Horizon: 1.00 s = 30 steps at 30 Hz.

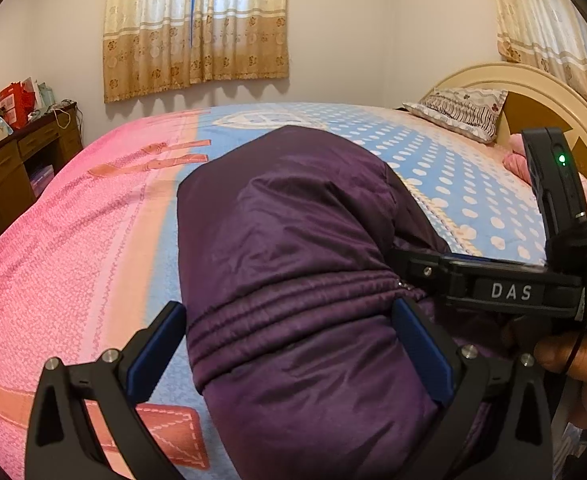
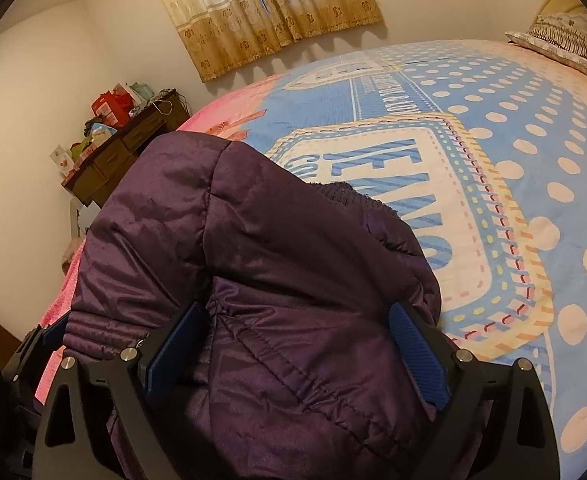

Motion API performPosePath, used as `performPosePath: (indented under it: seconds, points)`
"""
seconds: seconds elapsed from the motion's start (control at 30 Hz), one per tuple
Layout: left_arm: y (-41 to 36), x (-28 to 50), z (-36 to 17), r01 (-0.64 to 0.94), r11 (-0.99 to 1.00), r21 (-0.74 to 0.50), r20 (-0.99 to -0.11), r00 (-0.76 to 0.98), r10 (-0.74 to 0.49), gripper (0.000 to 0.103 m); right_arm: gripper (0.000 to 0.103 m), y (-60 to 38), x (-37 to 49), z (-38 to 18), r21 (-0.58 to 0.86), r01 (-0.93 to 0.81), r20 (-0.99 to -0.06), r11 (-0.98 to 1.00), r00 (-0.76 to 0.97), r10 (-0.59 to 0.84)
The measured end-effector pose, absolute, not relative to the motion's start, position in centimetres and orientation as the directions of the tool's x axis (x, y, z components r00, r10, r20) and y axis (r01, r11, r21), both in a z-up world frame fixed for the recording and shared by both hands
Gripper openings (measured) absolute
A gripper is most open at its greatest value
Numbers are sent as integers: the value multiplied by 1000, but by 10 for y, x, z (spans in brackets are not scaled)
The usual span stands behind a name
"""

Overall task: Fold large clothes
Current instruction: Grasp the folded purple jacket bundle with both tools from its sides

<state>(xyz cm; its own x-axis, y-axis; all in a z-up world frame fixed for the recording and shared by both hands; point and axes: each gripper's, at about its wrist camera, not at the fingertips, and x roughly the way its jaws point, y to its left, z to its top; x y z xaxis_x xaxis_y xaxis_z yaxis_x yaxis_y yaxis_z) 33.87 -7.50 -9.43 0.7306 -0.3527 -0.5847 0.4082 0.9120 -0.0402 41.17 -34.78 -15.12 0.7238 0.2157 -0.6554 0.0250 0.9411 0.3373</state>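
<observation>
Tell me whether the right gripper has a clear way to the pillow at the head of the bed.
Probably not as things stand. The right gripper straddles the purple jacket with open jaws, and the pillow lies across the bedspread; nothing blocks it, but it looks too far.

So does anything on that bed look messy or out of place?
Nothing spilled or damaged. The purple jacket lies in a puffy bundle on the bedspread, its fuzzy lining peeking out at one edge, so the fold isn't tidy. Both grippers straddle it, jaws wide.
</observation>
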Motion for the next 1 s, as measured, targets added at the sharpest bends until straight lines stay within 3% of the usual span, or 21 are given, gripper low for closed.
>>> performPosePath:
  seconds: [1.0]
  points:
    - [-72,340,-97,406,910,-76,-584,722,-371,103,96,-337,416,-152,297,40,-669,954,722,178]
